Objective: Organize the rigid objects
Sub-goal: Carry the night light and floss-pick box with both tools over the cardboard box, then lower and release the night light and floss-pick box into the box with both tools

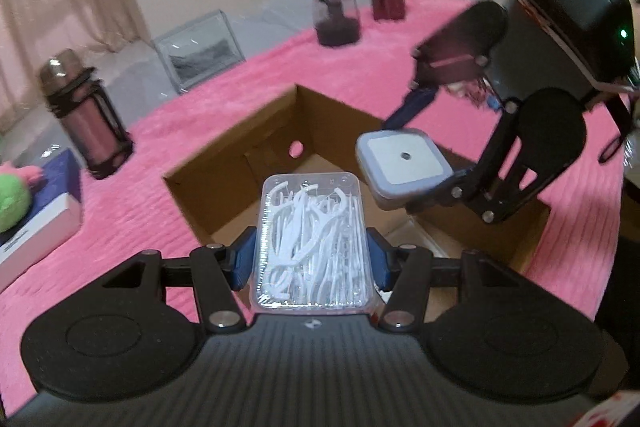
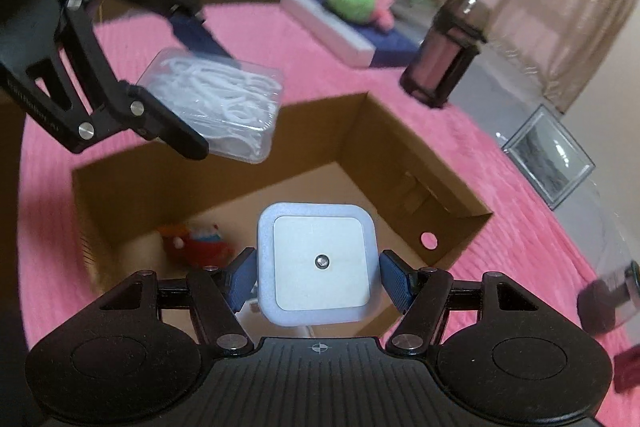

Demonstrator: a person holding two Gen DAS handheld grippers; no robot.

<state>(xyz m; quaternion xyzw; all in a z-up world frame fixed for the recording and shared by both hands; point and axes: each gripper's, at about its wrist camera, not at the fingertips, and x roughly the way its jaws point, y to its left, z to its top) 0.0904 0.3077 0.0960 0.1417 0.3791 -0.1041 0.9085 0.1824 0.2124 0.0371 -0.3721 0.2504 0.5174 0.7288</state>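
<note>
we hold two things over the open cardboard box [image 1: 224, 163] on the pink blanket [image 1: 360, 75]. our left gripper [image 1: 311, 261] has its jaws closed narrow on the long sides of a clear floss pick case [image 1: 312, 243], and our right gripper [image 2: 318, 281] has its jaws set wider, clamped on two opposite sides of a square white night light [image 2: 318, 265]. both things hang in the air above the box mouth, near each other but apart.

the main risk, as we judge it, is the two grippers knocking together, since both are aimed down into the same box and sit close. the slick case could also slip out of the pads if it is bumped. a small red toy [image 2: 196, 241] lies on the box floor, so a dropped thing may land on it and tip.

the case's long axis runs straight away from the left gripper, tilted down toward the box. the night light is square, with no long axis; its flat face looks back up at the right wrist camera.
</note>
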